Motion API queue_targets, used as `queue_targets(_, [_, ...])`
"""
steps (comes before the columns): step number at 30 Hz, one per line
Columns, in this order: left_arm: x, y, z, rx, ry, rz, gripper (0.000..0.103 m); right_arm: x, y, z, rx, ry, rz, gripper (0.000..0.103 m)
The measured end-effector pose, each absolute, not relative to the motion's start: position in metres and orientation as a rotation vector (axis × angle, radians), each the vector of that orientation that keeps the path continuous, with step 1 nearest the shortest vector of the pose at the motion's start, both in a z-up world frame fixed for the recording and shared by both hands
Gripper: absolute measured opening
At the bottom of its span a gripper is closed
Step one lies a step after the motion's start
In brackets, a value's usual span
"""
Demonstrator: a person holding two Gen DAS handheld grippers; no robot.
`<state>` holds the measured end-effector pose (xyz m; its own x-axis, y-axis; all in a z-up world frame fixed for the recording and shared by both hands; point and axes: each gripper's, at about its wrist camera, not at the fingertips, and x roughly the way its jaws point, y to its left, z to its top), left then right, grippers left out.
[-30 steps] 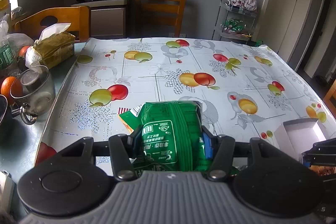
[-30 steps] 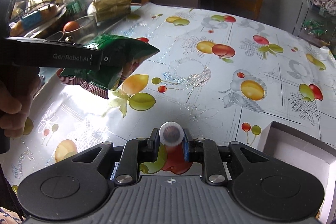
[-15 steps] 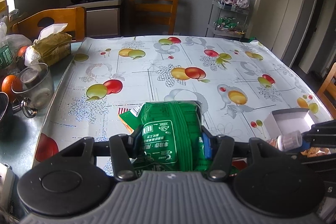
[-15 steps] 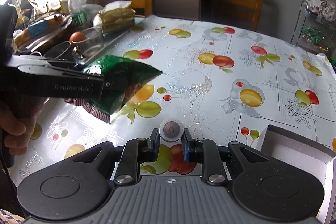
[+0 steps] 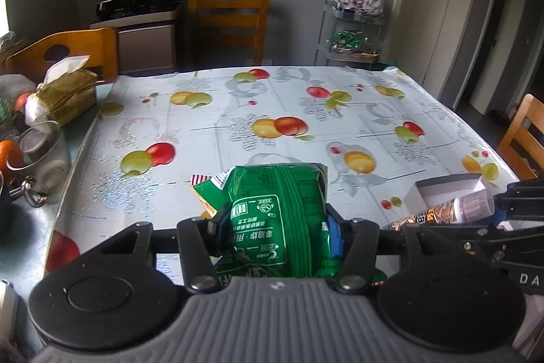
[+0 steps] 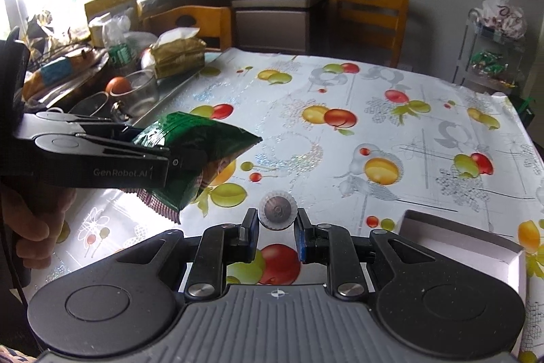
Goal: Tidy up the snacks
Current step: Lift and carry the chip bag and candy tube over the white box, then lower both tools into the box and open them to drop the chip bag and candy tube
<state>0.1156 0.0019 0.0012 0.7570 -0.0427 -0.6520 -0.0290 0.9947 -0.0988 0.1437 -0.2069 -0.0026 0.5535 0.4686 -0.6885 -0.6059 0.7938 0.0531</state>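
Note:
My left gripper [image 5: 277, 227] is shut on a green snack bag [image 5: 272, 210] and holds it above the table; the gripper and bag also show in the right wrist view [image 6: 200, 155] at the left. My right gripper [image 6: 276, 223] is shut on a small bottle, seen end-on by its white ribbed cap [image 6: 277, 210]. In the left wrist view the bottle [image 5: 442, 213] shows a brown label and lies sideways at the right, by the open white box [image 5: 445, 187]. The box [image 6: 459, 244] is at the lower right of the right wrist view.
The table carries a fruit-print cloth [image 5: 272, 111]. At its left edge are a glass mug [image 5: 44, 155], an orange [image 5: 8, 152], a tissue pack [image 5: 64, 91] and other clutter. Wooden chairs [image 5: 227, 19] stand around. A wire rack [image 5: 353, 33] stands at the back right.
Both grippers have risen and pulled back with their loads. The bottle in the right gripper has come into the left wrist view beside the white box.

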Motion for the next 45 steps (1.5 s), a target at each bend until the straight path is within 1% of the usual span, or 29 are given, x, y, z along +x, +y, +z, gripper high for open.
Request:
queue_targets(22, [0.129, -0.083, 0.014, -0.04, 0.695, -0.176, 0.051, 0.138, -0.291, 0.01, -0.112, 0.708, 0.453, 0.023])
queue_targets(45, [0.143, -0.169, 0.009, 0.016, 0.704, -0.339, 0.051, 0.128, -0.372, 0.008, -0.056, 0.71, 0.29, 0.023])
